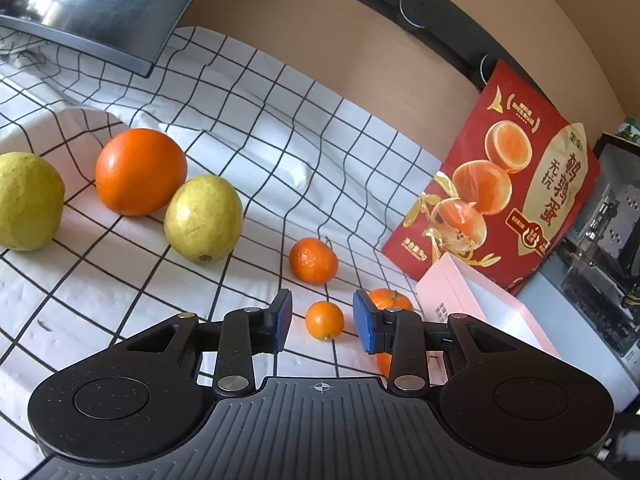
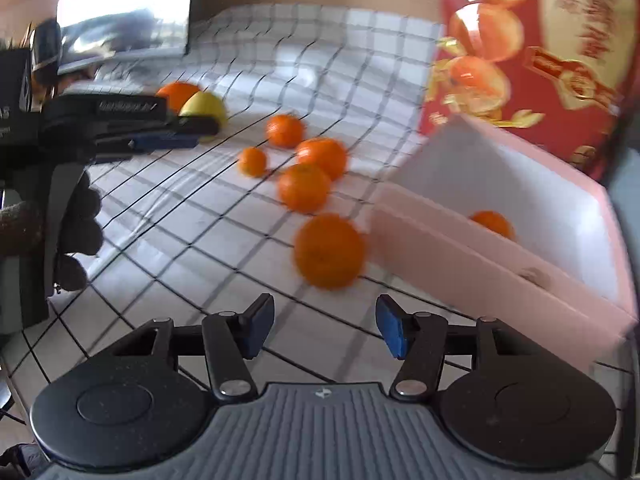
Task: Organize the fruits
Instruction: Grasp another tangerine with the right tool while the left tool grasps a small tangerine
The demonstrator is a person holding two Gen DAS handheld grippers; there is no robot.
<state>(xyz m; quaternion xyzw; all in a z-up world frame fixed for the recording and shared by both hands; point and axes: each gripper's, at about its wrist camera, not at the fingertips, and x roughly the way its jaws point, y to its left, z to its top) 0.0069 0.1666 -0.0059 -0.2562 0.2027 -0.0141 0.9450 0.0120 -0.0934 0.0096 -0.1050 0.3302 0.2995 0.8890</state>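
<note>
1. White cloth with a black grid [image 1: 280, 128] covers the whole tabletop.
2. Red printed bag [image 1: 504, 184] stands upright at the right, behind a pale pink box [image 2: 500, 264].
3. One small orange fruit [image 2: 493, 222] lies inside this box.
4. Big orange [image 1: 140, 171] sits at the left, between two yellow-green fruits [image 1: 203, 218], and it touches the nearer one.
5. Five mandarins [image 2: 329, 250] lie loose on the cloth, near the box but outside it.
6. Left gripper [image 1: 322, 322] hovers low with its jaws apart; the smallest mandarin [image 1: 324, 320] is seen between the pads, but they do not press it.
7. Right gripper [image 2: 325, 328] is released and empty, just before the nearest mandarin; this view is blurred.
</note>
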